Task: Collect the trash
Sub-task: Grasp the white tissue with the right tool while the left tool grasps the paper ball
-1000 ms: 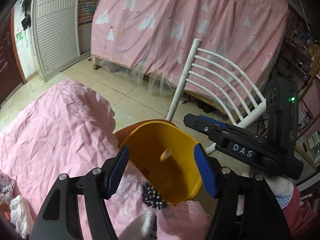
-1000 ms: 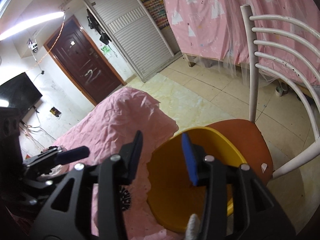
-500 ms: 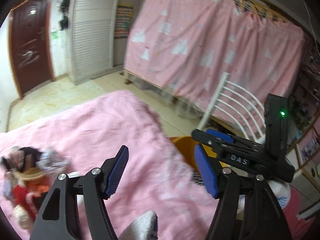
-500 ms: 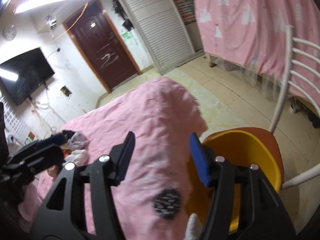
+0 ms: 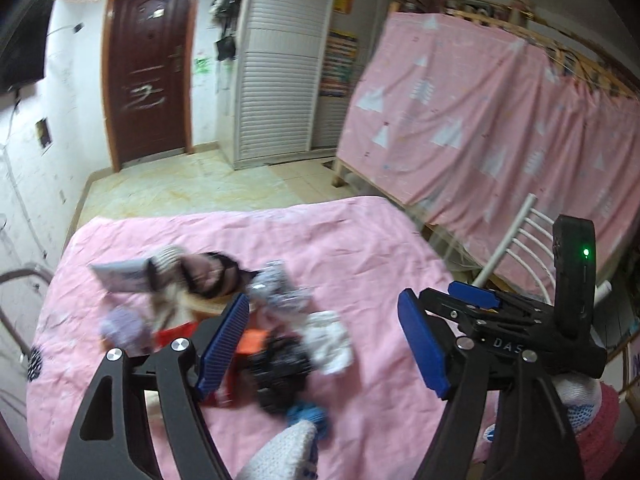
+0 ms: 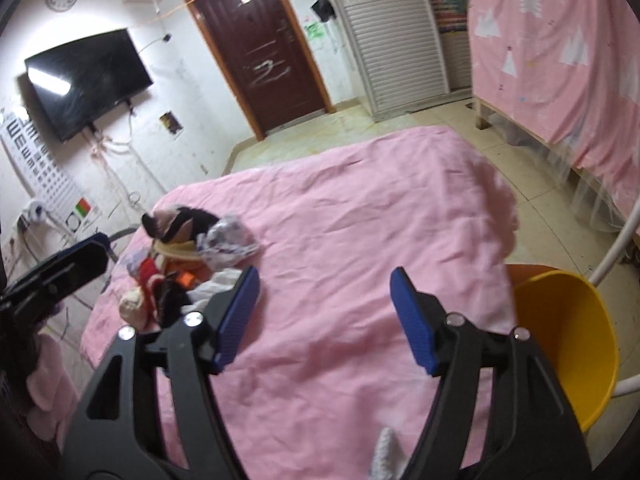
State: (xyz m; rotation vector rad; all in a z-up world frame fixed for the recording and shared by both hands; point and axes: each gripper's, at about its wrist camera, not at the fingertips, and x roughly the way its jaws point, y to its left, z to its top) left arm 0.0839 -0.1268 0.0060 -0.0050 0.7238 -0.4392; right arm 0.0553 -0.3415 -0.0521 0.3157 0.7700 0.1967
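Note:
A pile of trash lies on the pink-covered table: crumpled silver wrapper, white tissue, black and red packets, a blue scrap. The pile also shows in the right wrist view. My left gripper is open and empty, just above the pile's right side. My right gripper is open and empty over bare cloth, right of the pile. It also shows in the left wrist view. The yellow bin stands on an orange chair at the table's right edge.
A white metal chair back rises behind the bin. A pink curtain hangs at the right. A brown door and a wall TV are far behind. Tiled floor lies beyond the table.
Both grippers swung left, away from the yellow bin and toward the trash pile on the pink table. The right gripper's jaws opened wider. The bin left the left wrist view.

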